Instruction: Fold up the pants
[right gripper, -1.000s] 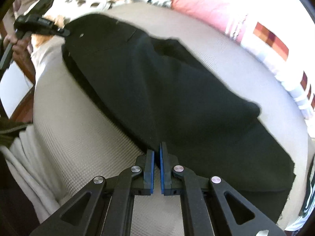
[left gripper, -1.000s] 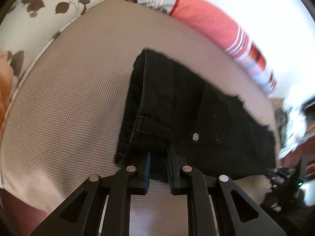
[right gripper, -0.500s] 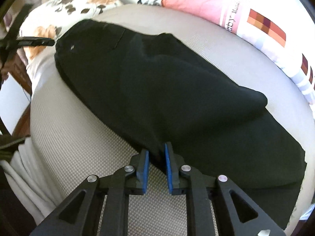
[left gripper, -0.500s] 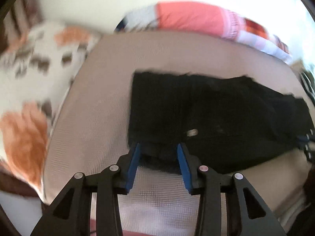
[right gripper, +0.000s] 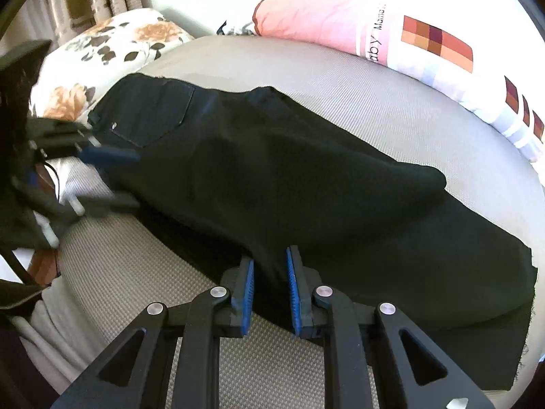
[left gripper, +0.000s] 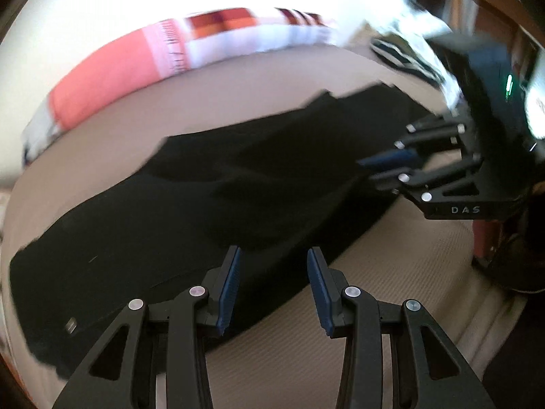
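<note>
Your left gripper (left gripper: 272, 286): jaws apart w/ a clear gap, pads not pressing on anything. Black fabric of the pants (left gripper: 211, 204) lies under & beyond the tips, near edge of the cloth passing just behind the gap; can't tell whether the pads brush it. Nothing held there.

Your right gripper (right gripper: 269, 284): jaws slightly parted, narrower than the left. A ridge of pants (right gripper: 306, 177) fabric sits between the blue pads (right gripper: 246, 293), near hem edge. Pads look just off the cloth on both sides, so it reads as released, not pinched, but the dark cloth vs. dark shadow makes the contact hard to judge.

Pants lie lengthwise on the beige textured bed cover (right gripper: 143, 272), folded leg-over-leg, waist end w/ pocket & rivet toward the floral pillow (right gripper: 112, 54), leg ends toward the right of the right wrist view. Pink/white patterned pillow (right gripper: 374, 34) runs along the far side.

Hard to see: left wrist view is motion-blurred, esp. the far edge & top right clutter. In it your right gripper (left gripper: 385, 167) shows at the right, at the pants' edge. In the right wrist view your left gripper (right gripper: 112, 170) is blurred at the left edge, partly cut off, near the waistband. Lower leg ends run out of frame bottom right.
</note>
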### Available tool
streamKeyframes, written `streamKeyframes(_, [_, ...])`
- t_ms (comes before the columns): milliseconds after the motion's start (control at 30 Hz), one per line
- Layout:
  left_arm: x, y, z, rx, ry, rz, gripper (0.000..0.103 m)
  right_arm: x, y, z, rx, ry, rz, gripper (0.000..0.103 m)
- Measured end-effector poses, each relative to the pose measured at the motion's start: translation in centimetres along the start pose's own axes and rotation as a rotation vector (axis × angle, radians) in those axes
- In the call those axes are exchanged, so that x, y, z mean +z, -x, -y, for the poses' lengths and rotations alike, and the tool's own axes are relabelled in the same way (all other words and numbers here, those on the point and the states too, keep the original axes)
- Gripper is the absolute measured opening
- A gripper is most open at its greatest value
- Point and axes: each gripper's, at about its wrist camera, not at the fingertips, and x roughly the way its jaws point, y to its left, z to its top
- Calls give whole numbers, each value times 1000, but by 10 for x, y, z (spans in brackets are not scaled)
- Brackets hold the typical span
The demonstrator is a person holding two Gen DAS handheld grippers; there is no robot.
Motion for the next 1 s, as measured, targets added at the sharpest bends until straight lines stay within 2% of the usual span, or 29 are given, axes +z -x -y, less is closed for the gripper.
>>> streamKeyframes(233, [20, -44, 30, 6, -45, -18, 40, 1, 7, 10, 47, -41, 23, 17])
streamKeyframes(367, [29, -57, 41, 64, -53, -17, 14, 1, 11, 17, 68, -65, 30, 21])
streamKeyframes(467, [32, -56, 36, 43, -9, -13, 12, -3, 25, 36, 84, -116, 64, 27])
streamKeyframes(567, [32, -55, 32, 30, 19, -10, 12, -12, 42, 74, 9, -205, 98, 32])
streamKeyframes(767, [35, -54, 27, 20, 81, 4, 12, -59, 58, 195, -182, -609, 102, 35])
streamKeyframes(833, [35, -54, 24, 8, 102, 2, 12, -80, 62, 236, -196, -764, 116, 35])
streamKeyframes(933, [36, -55, 22, 4, 112, 0, 12, -96, 59, 271, -206, -894, 113, 35])
streamKeyframes(1000, [37, -55, 21, 2, 120, -2, 12, -106, 53, 290, -177, -978, 118, 35])
